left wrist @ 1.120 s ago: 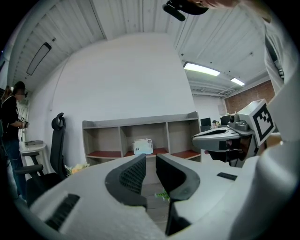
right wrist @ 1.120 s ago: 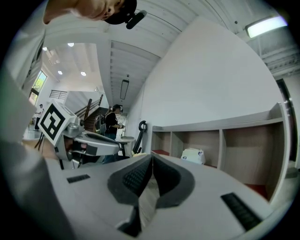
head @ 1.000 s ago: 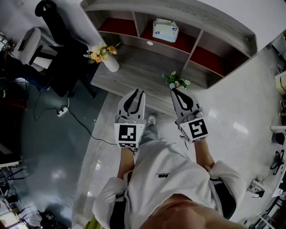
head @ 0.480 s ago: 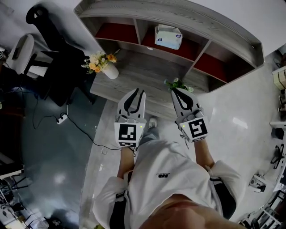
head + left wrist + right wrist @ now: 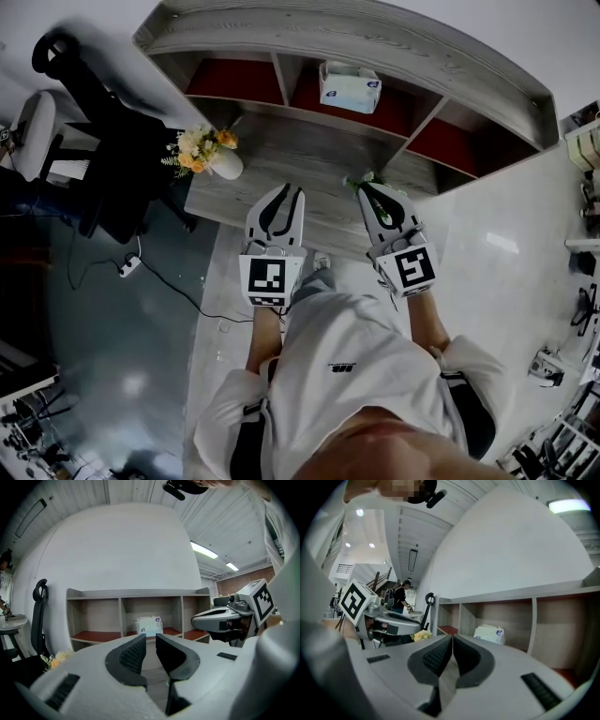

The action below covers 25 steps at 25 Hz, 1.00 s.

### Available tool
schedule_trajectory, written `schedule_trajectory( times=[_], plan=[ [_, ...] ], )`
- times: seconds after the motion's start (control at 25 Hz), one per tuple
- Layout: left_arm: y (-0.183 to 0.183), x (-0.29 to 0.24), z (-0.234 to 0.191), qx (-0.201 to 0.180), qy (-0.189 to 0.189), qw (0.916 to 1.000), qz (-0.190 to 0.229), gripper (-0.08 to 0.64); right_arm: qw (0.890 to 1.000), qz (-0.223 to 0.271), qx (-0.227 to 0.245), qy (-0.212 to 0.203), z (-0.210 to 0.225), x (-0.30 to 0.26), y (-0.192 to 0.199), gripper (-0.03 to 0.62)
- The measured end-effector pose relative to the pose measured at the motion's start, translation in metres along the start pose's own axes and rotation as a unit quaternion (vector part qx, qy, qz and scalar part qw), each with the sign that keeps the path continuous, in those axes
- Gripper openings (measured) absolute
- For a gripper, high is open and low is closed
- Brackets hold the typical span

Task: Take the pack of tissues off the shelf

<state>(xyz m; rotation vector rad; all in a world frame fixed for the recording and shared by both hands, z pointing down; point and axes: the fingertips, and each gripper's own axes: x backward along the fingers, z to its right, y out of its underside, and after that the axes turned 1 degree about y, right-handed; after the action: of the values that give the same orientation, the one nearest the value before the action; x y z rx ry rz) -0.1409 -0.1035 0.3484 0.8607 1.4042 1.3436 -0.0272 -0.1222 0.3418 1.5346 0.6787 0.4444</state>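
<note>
As the person has stepped nearer over the last second, the shelf (image 5: 394, 39) now sits lower and larger in the head view, and the small plant (image 5: 360, 178) at the desk's near edge has slipped largely behind the right gripper (image 5: 373, 191). Both grippers have kept their place in front of the body, so the change is judged to be approach only; no reach has begun. The pack of tissues (image 5: 349, 87) lies in the middle compartment of the shelf, on its red floor, well apart from both grippers. Left and right compartments show only red floor, and nothing is seen in them. Between person and shelf stands a grey desk (image 5: 300, 150) carrying a white vase of flowers (image 5: 208, 156) towards its left end. The left gripper (image 5: 287, 191) has its jaws nearly together with a narrow slit between them, and nothing in it. On the right gripper the tips meet, with nothing held. In both gripper views the pack stands ahead, beyond the jaws. Either gripper would need to spread its jaws wider before it could take the pack.
</note>
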Motion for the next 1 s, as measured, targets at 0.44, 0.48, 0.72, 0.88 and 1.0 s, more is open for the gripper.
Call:
schedule_trajectory(
  times=[0.44, 0.48, 0.72, 0.88, 1.0],
  plan=[
    [0.004, -0.042, -0.021, 0.0, 0.032, 0.9995, -0.005, 0.071, 1.0, 0.005, -0.007, 0.027, 0.019, -0.034, -0.003, 0.028],
    [0.005, -0.046, -0.023, 0.0, 0.035, 0.9994, -0.005, 0.071, 1.0, 0.003, -0.008, 0.029, 0.021, -0.037, -0.002, 0.028],
    [0.006, -0.066, -0.032, 0.003, 0.048, 0.9988, -0.005, 0.071, 0.999, -0.001, -0.008, 0.04, 0.032, -0.052, 0.0, 0.028],
    [0.009, -0.079, -0.037, 0.004, 0.056, 0.9984, -0.007, 0.071, 0.999, -0.007, -0.006, 0.047, 0.039, -0.061, 0.007, 0.028],
    [0.011, -0.089, -0.04, 0.005, 0.061, 0.9981, -0.008, 0.071, 0.999, -0.011, -0.009, 0.051, 0.043, -0.067, 0.009, 0.028]
  ],
)
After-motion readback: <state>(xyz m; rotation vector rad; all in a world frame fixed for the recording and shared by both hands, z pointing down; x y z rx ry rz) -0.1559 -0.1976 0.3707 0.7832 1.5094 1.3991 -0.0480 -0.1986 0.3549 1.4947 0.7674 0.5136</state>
